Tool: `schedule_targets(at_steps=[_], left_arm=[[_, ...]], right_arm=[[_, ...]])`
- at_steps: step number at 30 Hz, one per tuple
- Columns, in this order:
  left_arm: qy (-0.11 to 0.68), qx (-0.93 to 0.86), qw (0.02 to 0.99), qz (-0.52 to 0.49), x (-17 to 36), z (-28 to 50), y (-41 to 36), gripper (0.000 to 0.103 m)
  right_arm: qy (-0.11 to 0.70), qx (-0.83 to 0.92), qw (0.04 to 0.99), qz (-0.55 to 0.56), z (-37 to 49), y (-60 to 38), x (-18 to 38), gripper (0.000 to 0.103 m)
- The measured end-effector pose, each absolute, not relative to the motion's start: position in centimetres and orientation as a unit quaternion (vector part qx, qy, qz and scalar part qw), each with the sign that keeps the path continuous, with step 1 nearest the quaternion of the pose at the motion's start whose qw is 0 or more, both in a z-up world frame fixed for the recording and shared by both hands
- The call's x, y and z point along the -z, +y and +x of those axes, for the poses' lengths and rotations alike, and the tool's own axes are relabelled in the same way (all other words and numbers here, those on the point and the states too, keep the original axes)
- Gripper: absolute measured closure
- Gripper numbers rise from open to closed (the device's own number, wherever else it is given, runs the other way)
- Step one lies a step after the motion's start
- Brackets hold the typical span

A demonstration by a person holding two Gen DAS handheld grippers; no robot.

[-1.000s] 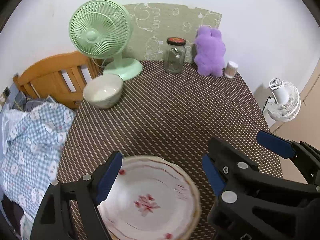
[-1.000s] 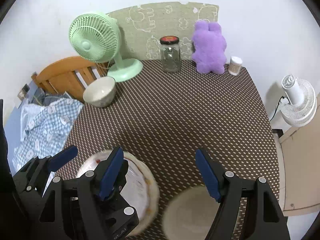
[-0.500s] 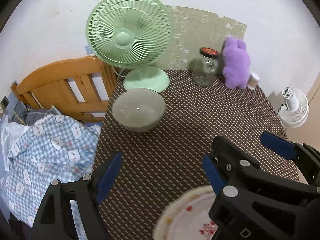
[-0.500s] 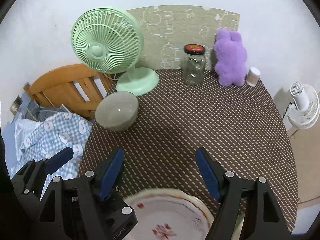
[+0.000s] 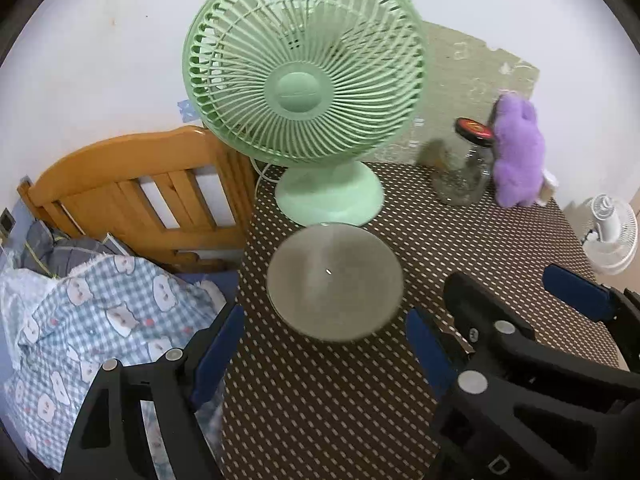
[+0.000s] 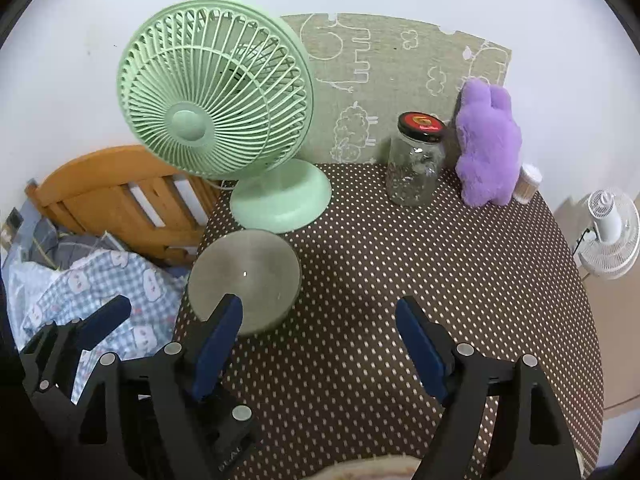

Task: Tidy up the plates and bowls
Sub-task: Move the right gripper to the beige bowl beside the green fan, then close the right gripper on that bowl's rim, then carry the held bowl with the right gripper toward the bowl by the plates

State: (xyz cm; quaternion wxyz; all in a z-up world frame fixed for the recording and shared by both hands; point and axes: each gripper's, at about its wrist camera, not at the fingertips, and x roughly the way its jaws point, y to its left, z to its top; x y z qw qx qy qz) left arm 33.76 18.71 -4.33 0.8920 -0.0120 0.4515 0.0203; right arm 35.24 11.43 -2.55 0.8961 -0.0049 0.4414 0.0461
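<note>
Both my claws are spread with nothing between the pads. Left gripper (image 5: 320,344) hangs over the near-left corner of the dotted brown table (image 5: 460,248), and the bowl (image 5: 335,280) sits just beyond its fingertips, in line with the gap but not touched. Right gripper (image 6: 318,340) has just been opening its jaws; only bare tablecloth lies between them. In the right wrist view the bowl (image 6: 245,276) is at far left of that claw, partly behind its left finger (image 6: 218,340), apart from the pad as far as I can tell. The bowl is motion-blurred in both views, grey-white, upright, near the table's left edge, just in front of the green fan (image 5: 304,92) base. Plate (image 6: 380,470): only a sliver of rim shows at the near edge of the right wrist view, under my right claw. Far side of the table: glass jar (image 6: 416,164), purple plush toy (image 6: 486,148), small container (image 6: 529,184) beside it. Off the left edge: wooden bed frame (image 5: 132,188), checked blanket (image 5: 100,320). White fan (image 6: 606,232) stands on the floor at right.
</note>
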Motion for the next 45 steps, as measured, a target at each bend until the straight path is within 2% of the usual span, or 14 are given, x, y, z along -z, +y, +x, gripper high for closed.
schedule_targets(at_steps=[11,13,14,16,21,26,33,36,45], left_arm=[[0.463,-0.043,0.885,-0.006,8.4,38.4,20.8,0.036],[0.471,-0.037,0.881,-0.011,9.2,39.0,21.1,0.038],[0.476,-0.038,0.878,-0.012,9.7,39.4,21.2,0.047],[0.484,-0.043,0.874,-0.012,10.5,39.9,21.4,0.053],[0.489,-0.045,0.871,-0.007,11.7,40.6,21.8,0.061],[0.496,-0.044,0.867,-0.008,12.6,40.9,21.9,0.066],[0.501,-0.048,0.864,-0.006,13.5,41.3,22.3,0.078],[0.500,-0.053,0.864,-0.001,13.6,41.4,22.3,0.083],[0.506,-0.046,0.861,0.000,13.6,41.0,22.2,0.084]], right_arm=[[0.456,-0.035,0.889,0.002,40.4,13.1,6.7,0.022],[0.461,-0.038,0.887,0.006,41.1,13.4,7.5,0.030],[0.463,-0.040,0.885,0.008,41.4,13.6,7.9,0.032],[0.470,-0.038,0.882,0.006,42.0,14.1,8.7,0.041],[0.484,-0.037,0.874,0.006,43.0,14.7,10.3,0.053],[0.492,-0.035,0.870,0.012,43.5,14.8,11.4,0.060],[0.501,-0.036,0.865,0.007,44.1,14.9,12.5,0.079],[0.501,-0.034,0.865,0.005,44.3,15.0,12.8,0.079],[0.505,-0.031,0.862,-0.009,44.0,15.0,12.7,0.082]])
